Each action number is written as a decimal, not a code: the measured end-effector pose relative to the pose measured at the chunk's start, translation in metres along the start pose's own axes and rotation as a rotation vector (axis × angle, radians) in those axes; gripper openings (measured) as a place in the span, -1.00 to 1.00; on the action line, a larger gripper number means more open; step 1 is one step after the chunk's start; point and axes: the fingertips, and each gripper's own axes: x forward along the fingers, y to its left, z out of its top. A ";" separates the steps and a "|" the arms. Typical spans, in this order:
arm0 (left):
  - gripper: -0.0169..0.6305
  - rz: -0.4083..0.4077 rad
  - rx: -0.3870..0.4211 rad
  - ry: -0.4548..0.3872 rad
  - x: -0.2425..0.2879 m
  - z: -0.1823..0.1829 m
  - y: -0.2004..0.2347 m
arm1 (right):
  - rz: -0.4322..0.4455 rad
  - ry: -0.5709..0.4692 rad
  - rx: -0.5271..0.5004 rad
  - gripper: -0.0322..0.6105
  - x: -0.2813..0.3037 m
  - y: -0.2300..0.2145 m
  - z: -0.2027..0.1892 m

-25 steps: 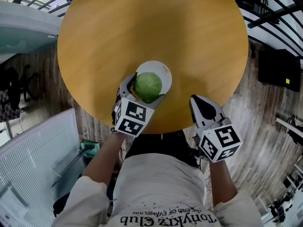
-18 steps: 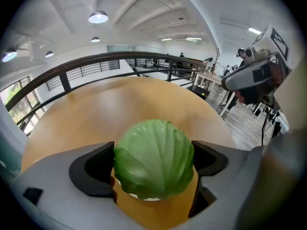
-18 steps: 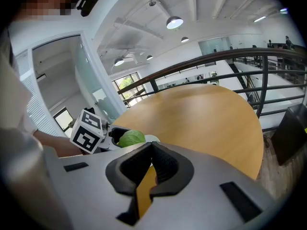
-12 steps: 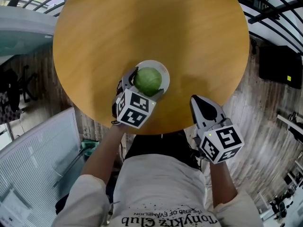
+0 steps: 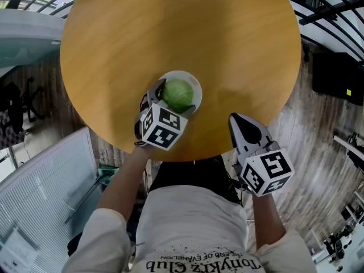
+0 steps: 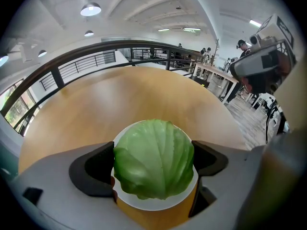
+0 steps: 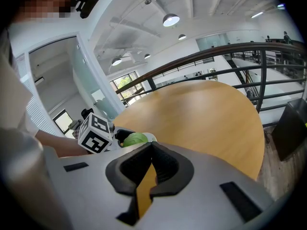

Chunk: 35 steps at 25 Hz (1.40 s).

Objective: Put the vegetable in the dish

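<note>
A green cabbage (image 5: 178,95) sits over a white dish (image 5: 194,83) near the front edge of the round wooden table (image 5: 227,44). My left gripper (image 5: 175,98) is shut on the cabbage (image 6: 154,158), one jaw on each side, with the white dish (image 6: 146,203) showing beneath it. My right gripper (image 5: 243,127) hovers at the table's front edge, to the right of the dish, jaws shut and empty. From the right gripper view, the cabbage (image 7: 135,139) and the left gripper's marker cube (image 7: 97,132) lie to the left.
A black railing (image 6: 86,56) runs past the table's far side. Wood-plank floor (image 5: 290,129) lies below the table, with a black box (image 5: 335,83) to the right and a white slatted panel (image 5: 45,186) to the left.
The left gripper has carried the cabbage a little farther onto the dish, away from the table's front edge. The right gripper has stayed in place.
</note>
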 end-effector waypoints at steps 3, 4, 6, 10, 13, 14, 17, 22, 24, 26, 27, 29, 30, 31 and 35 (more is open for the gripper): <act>0.58 0.001 -0.003 0.008 0.002 -0.003 0.003 | 0.005 0.005 0.003 -0.85 0.003 0.001 0.000; 0.58 0.000 -0.003 0.011 0.003 -0.003 0.004 | 0.006 0.006 0.004 -0.85 0.005 0.001 0.000; 0.58 -0.002 -0.002 0.016 0.004 -0.004 0.005 | 0.006 0.007 0.007 -0.85 0.006 0.000 0.001; 0.58 -0.003 0.009 0.025 0.006 -0.004 0.006 | 0.007 0.010 0.010 -0.85 0.008 -0.002 0.001; 0.58 0.007 0.048 0.040 0.007 -0.007 0.005 | 0.007 0.011 0.013 -0.85 0.009 -0.003 0.000; 0.58 0.011 0.062 0.045 0.008 -0.008 0.005 | 0.007 0.011 0.013 -0.85 0.010 -0.003 0.000; 0.58 0.016 0.089 0.054 0.009 -0.008 0.003 | 0.007 0.010 0.013 -0.85 0.010 -0.005 0.002; 0.58 0.011 0.099 0.065 0.009 -0.009 0.002 | 0.008 0.009 0.014 -0.85 0.010 -0.006 0.003; 0.58 0.007 0.099 0.072 0.011 -0.008 0.002 | 0.010 0.010 0.014 -0.85 0.011 -0.007 0.003; 0.58 0.007 0.101 0.072 0.012 -0.006 0.001 | 0.013 0.011 0.012 -0.85 0.011 -0.007 0.004; 0.58 0.007 0.102 0.070 0.012 -0.006 0.001 | 0.014 0.011 0.011 -0.85 0.011 -0.007 0.004; 0.58 0.007 0.103 0.063 0.011 -0.006 0.001 | 0.015 0.013 0.010 -0.85 0.011 -0.006 0.003; 0.58 0.007 0.104 0.059 0.010 -0.007 0.001 | 0.015 0.014 0.010 -0.85 0.011 -0.006 0.003; 0.58 0.006 0.105 0.057 0.010 -0.007 0.001 | 0.015 0.015 0.010 -0.85 0.010 -0.006 0.003; 0.57 0.011 0.108 0.036 0.005 -0.002 0.002 | 0.017 0.016 0.010 -0.85 0.010 -0.006 0.002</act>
